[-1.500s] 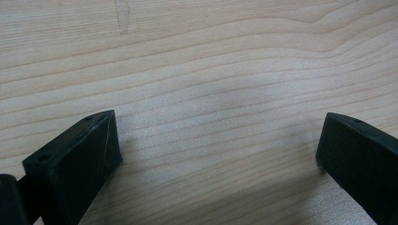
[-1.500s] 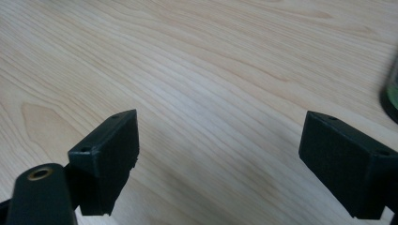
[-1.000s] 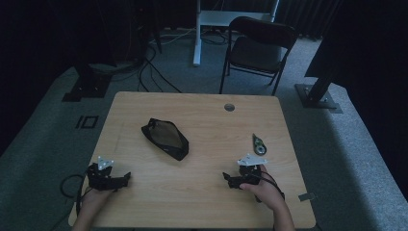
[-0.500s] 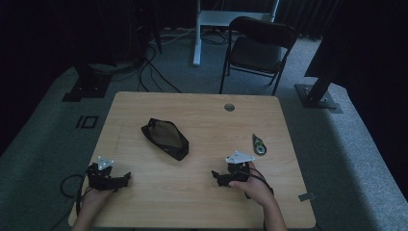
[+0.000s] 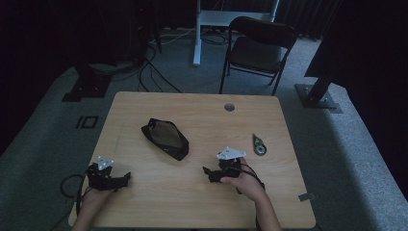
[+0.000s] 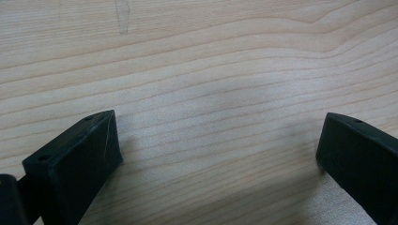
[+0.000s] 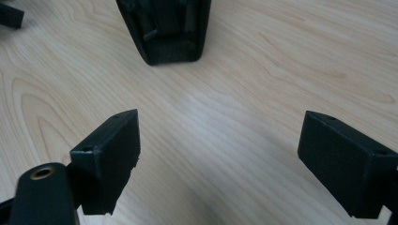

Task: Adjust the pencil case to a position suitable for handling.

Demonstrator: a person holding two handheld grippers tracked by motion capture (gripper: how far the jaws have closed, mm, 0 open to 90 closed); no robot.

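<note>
A black mesh pouch (image 5: 165, 138) lies left of the wooden table's (image 5: 202, 202) middle. In the right gripper view its near end (image 7: 164, 28) sits just ahead of the jaws. My right gripper (image 5: 209, 172) rests on the table right of the pouch, pointing left toward it, and is open (image 7: 220, 140) with nothing between its fingers. My left gripper (image 5: 124, 177) rests near the front left corner, open (image 6: 218, 140) over bare wood. A small dark green and white tool (image 5: 259, 144) lies to the right of the right gripper.
A round cable hole (image 5: 229, 107) is in the table's far edge. A folding chair (image 5: 260, 48) and a white desk leg (image 5: 197, 33) stand beyond the table, with cables (image 5: 154, 72) on the carpet. A dark corner of something (image 7: 9, 16) shows at the right gripper view's top left.
My right gripper has moved left across the table, away from the small tool and toward the pouch. The left gripper has stayed in place.
</note>
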